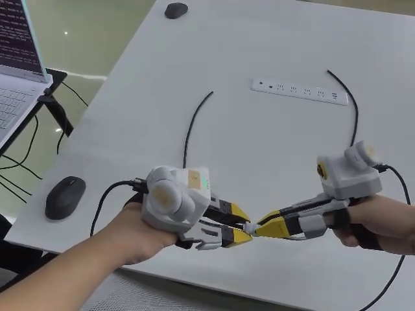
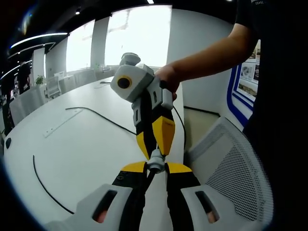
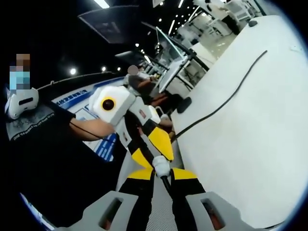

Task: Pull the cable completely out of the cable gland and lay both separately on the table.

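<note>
The cable gland (image 2: 155,165) is clamped in the left gripper (image 2: 156,168) above the desk (image 1: 272,142). Its black cable (image 3: 167,185) appears pinched by the narrowed right gripper (image 3: 162,173).

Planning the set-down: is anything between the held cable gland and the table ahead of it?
Nothing visible does. The table ahead of the cable gland is bare; the loose black cable and power strip lie farther off.

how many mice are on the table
2. The far mouse lies at the far edge of the table; the near mouse lies at its left edge. Others may be out of frame.
</note>
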Demonstrator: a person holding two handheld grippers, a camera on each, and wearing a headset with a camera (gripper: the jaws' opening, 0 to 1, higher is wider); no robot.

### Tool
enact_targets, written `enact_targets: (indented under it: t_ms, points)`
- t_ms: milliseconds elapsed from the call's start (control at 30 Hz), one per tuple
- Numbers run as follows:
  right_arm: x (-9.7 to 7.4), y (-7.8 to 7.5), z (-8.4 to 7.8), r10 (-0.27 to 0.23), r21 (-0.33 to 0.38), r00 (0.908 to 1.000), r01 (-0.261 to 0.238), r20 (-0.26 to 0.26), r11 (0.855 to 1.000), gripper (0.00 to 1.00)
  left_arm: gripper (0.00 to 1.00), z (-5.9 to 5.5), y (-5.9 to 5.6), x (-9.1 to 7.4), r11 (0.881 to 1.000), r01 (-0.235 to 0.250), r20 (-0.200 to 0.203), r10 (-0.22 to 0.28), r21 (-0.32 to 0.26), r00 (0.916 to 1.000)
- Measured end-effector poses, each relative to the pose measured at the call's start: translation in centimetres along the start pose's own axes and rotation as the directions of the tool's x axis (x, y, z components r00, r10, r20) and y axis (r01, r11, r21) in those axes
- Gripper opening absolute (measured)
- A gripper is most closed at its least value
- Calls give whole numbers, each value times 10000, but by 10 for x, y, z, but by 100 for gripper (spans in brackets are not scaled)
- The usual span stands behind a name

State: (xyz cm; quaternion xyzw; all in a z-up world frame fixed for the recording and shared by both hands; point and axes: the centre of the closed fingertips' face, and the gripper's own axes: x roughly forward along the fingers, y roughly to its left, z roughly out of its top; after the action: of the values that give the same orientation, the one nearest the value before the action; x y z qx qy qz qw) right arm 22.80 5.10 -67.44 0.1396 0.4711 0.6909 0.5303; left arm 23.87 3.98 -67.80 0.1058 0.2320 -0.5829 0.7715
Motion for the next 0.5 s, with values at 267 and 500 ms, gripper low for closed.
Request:
enact_targets:
  t_ms: [267,500]
  points:
    - [0,0,1,-599,-1630,9980,555,-219,9851,7,15,-1,2,-1,9998,-29,-17,28,-179,10000]
    - [0,1,-2,-1868,-3634,9813,1579,-457,9182,7,15,1,-1,0,9976,121,29,-119,-681,9999]
